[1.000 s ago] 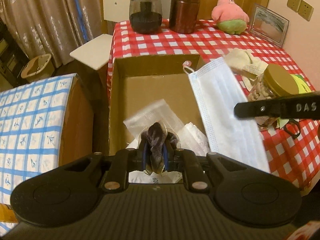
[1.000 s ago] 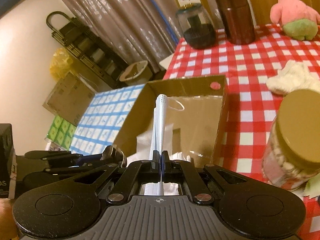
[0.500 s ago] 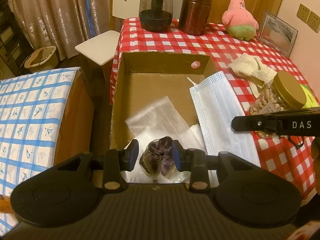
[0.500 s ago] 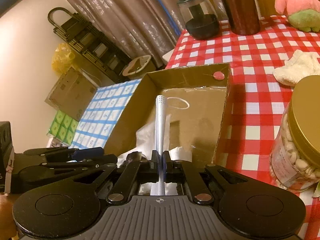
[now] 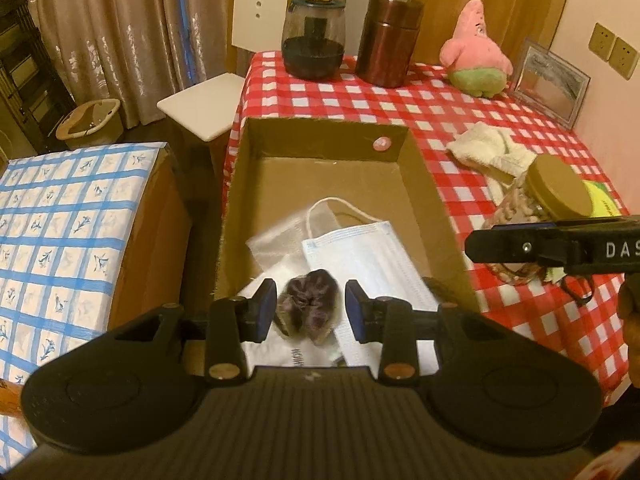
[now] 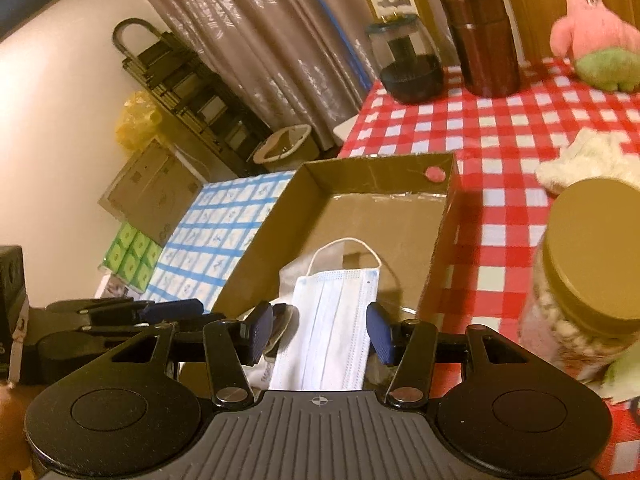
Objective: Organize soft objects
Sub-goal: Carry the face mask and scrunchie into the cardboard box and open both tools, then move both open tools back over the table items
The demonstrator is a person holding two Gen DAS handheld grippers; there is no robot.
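Observation:
An open cardboard box (image 5: 320, 136) stands at the edge of the red checked table. Inside it a blue face mask (image 5: 360, 248) lies flat on a clear plastic bag (image 5: 276, 240) and a white packet. A dark purple scrunchie (image 5: 310, 312) rests on that pile. My left gripper (image 5: 310, 300) hangs over it, jaws apart, pads clear of the scrunchie on both sides. My right gripper (image 6: 320, 330) is opening just above the mask (image 6: 332, 312), which lies loose between the jaws and touches neither pad. One of its fingers (image 5: 520, 246) shows side-on in the left wrist view.
A cream towel (image 5: 488, 148), a pink star plush (image 5: 476, 60) and a gold-lidded nut jar (image 5: 548, 200) are on the table right of the box. A glass jar (image 5: 314, 36) and brown canister (image 5: 386, 40) stand behind. A blue checked box (image 5: 72, 220) sits to the left.
The left jaws opened and let the scrunchie go onto the pile. The right jaws, shut on the hanging mask before, opened, and the mask now lies flat in the box.

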